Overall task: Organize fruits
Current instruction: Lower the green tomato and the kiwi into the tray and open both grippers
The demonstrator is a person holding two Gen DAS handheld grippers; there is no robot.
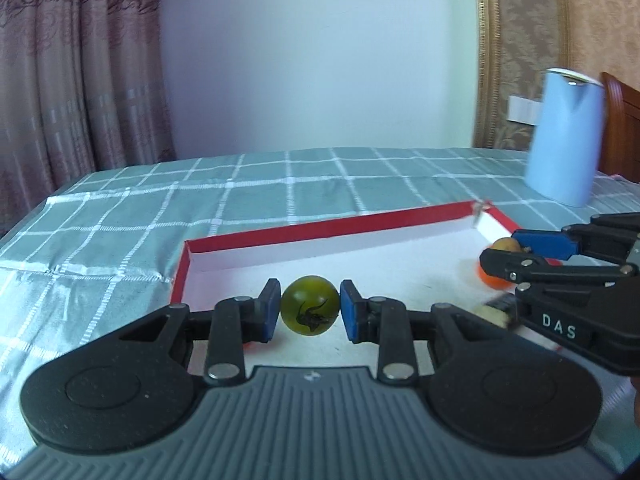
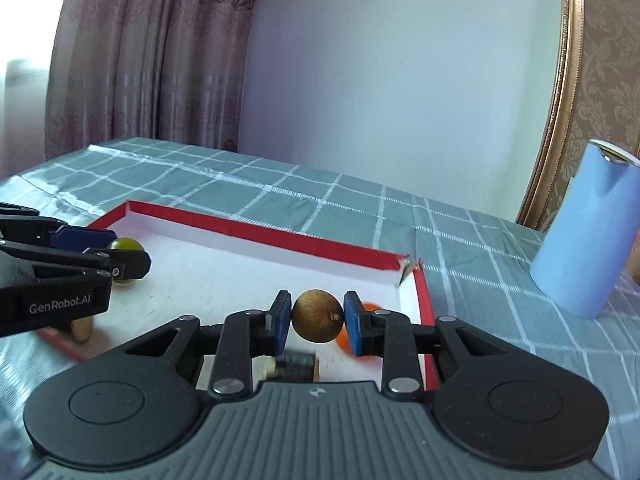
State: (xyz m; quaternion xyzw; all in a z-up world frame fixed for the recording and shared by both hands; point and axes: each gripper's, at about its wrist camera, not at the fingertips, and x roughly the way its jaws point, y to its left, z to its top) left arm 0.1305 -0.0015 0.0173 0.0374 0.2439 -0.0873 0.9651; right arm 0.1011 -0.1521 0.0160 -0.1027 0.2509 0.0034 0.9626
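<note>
Surroundings: covered table, curtained wall, one standing container.

A green tablecloth (image 1: 280, 188) with a white check grid covers the table, creased at the left edge. A pale blue cylindrical container (image 1: 566, 136) stands upright on it at the far right. Behind: patterned pink-brown curtain (image 1: 76, 64) at left, plain white wall (image 1: 320, 52) at centre, gilt frame (image 2: 560, 92) bordering damask wallpaper (image 2: 608, 64) at right. A wooden chair back (image 1: 622, 128) shows beside the container.
</note>
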